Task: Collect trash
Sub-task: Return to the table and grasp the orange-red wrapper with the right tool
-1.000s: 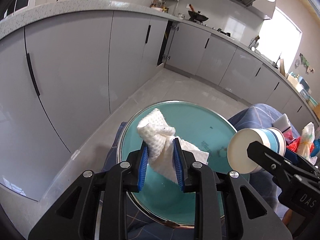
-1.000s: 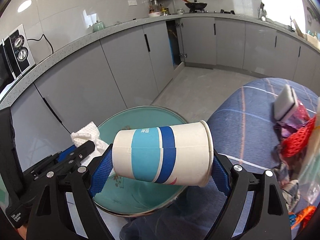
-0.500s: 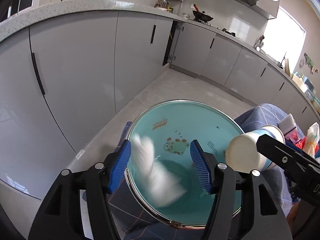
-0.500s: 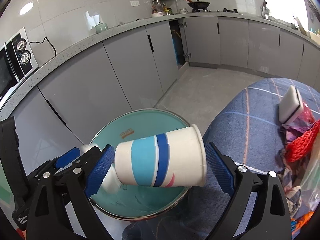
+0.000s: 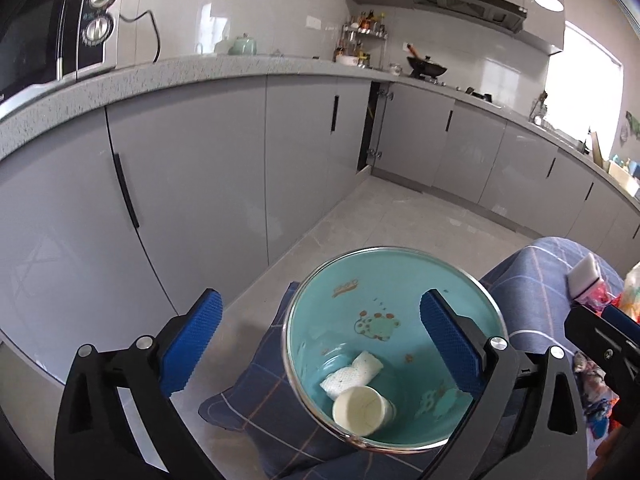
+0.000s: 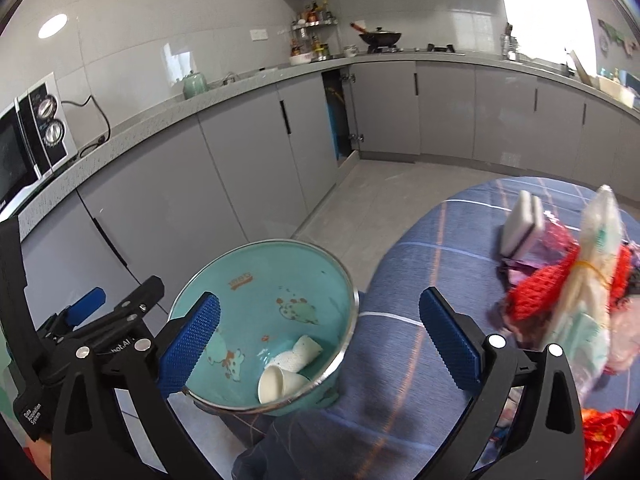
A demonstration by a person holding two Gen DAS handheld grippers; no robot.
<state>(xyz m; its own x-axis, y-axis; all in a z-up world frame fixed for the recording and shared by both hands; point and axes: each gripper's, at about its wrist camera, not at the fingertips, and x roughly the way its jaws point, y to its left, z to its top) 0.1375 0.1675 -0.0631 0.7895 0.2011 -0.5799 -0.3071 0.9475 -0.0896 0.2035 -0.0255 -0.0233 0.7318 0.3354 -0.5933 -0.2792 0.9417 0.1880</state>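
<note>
My left hand-held gripper (image 5: 318, 338) and my right hand-held gripper (image 6: 320, 334) have both just been opening and now gape wide with nothing between their jaws. The paper cup (image 5: 362, 410) lies on its side in the teal basin (image 5: 400, 264), touching the crumpled paper towel (image 5: 352, 372) beside it.

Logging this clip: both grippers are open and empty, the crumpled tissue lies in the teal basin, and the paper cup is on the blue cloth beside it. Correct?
Not quite. The paper cup also lies inside the teal basin, on its side next to the crumpled tissue, not on the blue cloth. The left wrist view shows it. The rest holds.
</note>
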